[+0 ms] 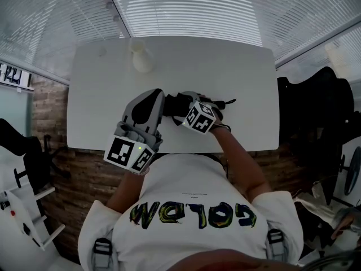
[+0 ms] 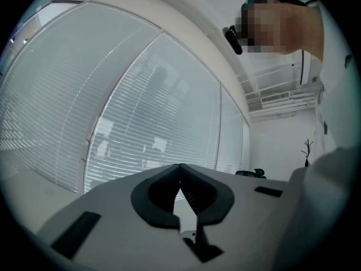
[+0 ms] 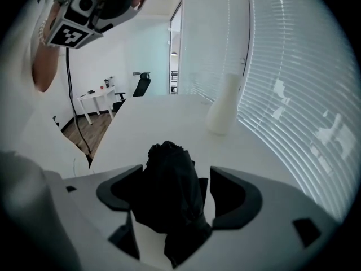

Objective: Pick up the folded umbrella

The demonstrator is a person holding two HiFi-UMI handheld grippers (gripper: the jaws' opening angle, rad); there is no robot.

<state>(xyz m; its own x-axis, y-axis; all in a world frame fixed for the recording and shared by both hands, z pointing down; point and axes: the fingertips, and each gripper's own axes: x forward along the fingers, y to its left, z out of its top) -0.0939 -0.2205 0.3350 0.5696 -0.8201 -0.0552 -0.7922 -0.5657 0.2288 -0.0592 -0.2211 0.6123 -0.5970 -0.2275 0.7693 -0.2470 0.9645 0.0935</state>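
The folded black umbrella (image 3: 169, 191) lies on the white table (image 1: 101, 106) near its front edge, and in the head view its dark bundle (image 1: 172, 105) shows just ahead of the right marker cube. My right gripper (image 3: 176, 171) tilts down over it with its jaws wide apart on either side of the fabric, and a gap shows at the right jaw, so it is open (image 1: 189, 107). My left gripper (image 1: 157, 97) hovers just left of the umbrella. In the left gripper view it (image 2: 179, 167) points level at the window blinds, tips together, with nothing between them.
A white vase (image 1: 141, 57) stands at the table's far side, seen also in the right gripper view (image 3: 224, 106). Slatted blinds (image 1: 225, 10) run behind the table. A black office chair (image 1: 316, 112) sits off the table's right end.
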